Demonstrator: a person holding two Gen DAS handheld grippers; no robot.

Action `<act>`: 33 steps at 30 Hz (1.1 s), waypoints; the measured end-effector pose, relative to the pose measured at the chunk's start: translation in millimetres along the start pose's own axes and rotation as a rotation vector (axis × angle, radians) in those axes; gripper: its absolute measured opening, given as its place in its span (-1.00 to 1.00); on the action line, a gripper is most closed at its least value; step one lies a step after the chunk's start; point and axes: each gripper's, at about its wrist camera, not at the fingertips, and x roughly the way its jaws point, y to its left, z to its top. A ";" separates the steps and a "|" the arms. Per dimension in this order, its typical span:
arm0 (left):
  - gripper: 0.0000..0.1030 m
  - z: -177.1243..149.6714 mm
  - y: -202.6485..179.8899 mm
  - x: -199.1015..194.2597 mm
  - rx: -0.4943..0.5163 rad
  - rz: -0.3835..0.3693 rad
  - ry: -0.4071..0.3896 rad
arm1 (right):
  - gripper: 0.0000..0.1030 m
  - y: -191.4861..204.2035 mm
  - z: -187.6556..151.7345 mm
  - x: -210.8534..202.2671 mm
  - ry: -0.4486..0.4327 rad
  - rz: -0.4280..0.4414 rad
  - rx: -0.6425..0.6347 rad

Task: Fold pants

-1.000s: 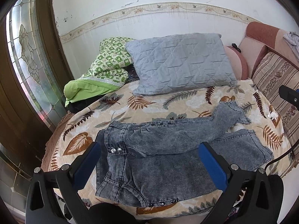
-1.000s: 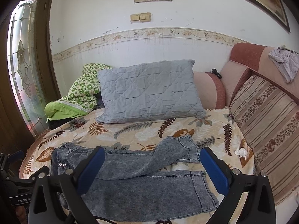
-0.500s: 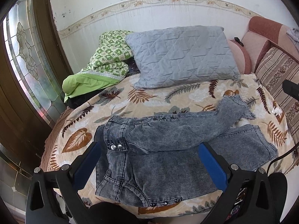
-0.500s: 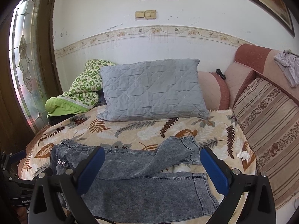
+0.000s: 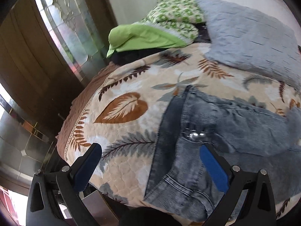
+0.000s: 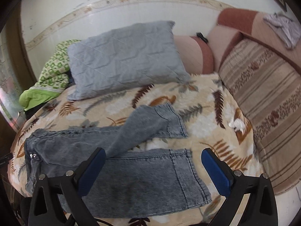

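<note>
Grey-blue washed jeans lie spread on the leaf-print bedspread, waistband at the left, legs to the right. The far leg is bent and crosses toward the near leg's hem. In the left wrist view the waistband with its metal snaps is close. My left gripper is open, low over the waistband corner near the bed's front edge. My right gripper is open, above the near leg's lower part. Neither holds anything.
A grey quilted pillow and a green folded blanket lie at the back of the bed. Striped cushions line the right side. A white tissue lies on the bedspread. A wooden door with glass stands left.
The left gripper has swung left and down toward the waistband end. The right gripper has dropped lower and closer over the near leg. The jeans have not moved.
</note>
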 end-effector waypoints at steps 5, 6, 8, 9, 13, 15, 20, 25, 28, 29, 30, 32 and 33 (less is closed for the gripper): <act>1.00 27.2 4.0 53.2 -0.002 -0.023 0.100 | 0.99 -12.8 10.8 44.3 0.043 0.006 0.022; 1.00 33.5 3.9 59.8 0.006 -0.035 0.108 | 0.99 -15.6 13.9 52.7 0.048 0.002 0.018; 1.00 50.6 -1.2 72.9 0.030 -0.045 0.115 | 0.99 -22.2 21.0 71.1 0.061 -0.003 0.022; 1.00 60.2 -4.3 78.1 0.039 -0.056 0.113 | 0.99 -28.2 26.3 81.7 0.068 -0.002 0.028; 1.00 97.6 -16.7 105.3 0.054 -0.157 0.146 | 0.99 -54.6 51.7 125.2 0.100 0.013 0.097; 0.97 109.7 -29.4 120.4 0.058 -0.202 0.189 | 0.99 -67.4 65.4 145.6 0.105 0.034 0.143; 0.46 124.7 -66.0 161.6 0.083 -0.264 0.322 | 0.99 -84.1 96.2 194.9 0.123 0.089 0.230; -0.17 118.0 -99.9 197.2 0.093 -0.325 0.454 | 0.99 -75.9 119.9 250.0 0.179 0.120 0.228; -0.26 112.7 -114.7 201.9 0.121 -0.312 0.439 | 0.99 -65.2 127.6 286.0 0.225 0.073 0.184; -0.37 112.5 -117.4 200.5 0.127 -0.317 0.430 | 0.99 -62.5 126.0 300.4 0.263 0.058 0.174; -0.51 112.2 -119.4 199.6 0.126 -0.329 0.430 | 0.97 -59.5 121.9 316.6 0.320 0.042 0.163; -0.67 112.6 -120.9 195.3 0.121 -0.335 0.424 | 0.52 -58.8 111.5 335.8 0.393 0.052 0.162; -0.87 114.0 -120.2 192.1 0.120 -0.333 0.411 | 0.28 -57.5 111.0 331.5 0.362 0.032 0.141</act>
